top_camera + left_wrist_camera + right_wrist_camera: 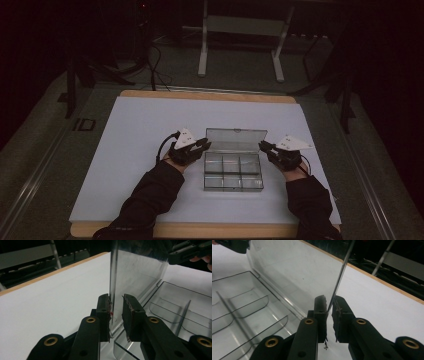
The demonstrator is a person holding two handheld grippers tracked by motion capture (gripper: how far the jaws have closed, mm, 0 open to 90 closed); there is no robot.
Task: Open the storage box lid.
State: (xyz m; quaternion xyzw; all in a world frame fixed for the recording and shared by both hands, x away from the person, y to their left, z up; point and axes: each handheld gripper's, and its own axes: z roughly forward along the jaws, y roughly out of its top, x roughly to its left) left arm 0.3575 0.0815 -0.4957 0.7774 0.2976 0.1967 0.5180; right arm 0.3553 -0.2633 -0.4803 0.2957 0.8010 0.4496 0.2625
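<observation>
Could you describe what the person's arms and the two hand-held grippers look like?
Both forearms wear dark sleeves. The left hand-held gripper and right hand-held gripper are black, each topped by a pale three-cornered plate with small dark marks, and a black cable loops from the left one. Up close, the black jaws have rough, worn pads and brass-coloured rivets on the linkage.

Low in the middle of the high view, 2 dark sleeves come up from the bottom edge. The left gripper (204, 143) sits left of center, its tips pointing right. The right gripper (263, 146) sits right of center, its tips pointing left. In each gripper view the 2 black jaws stand a little apart, with a thin clear edge between them.
</observation>
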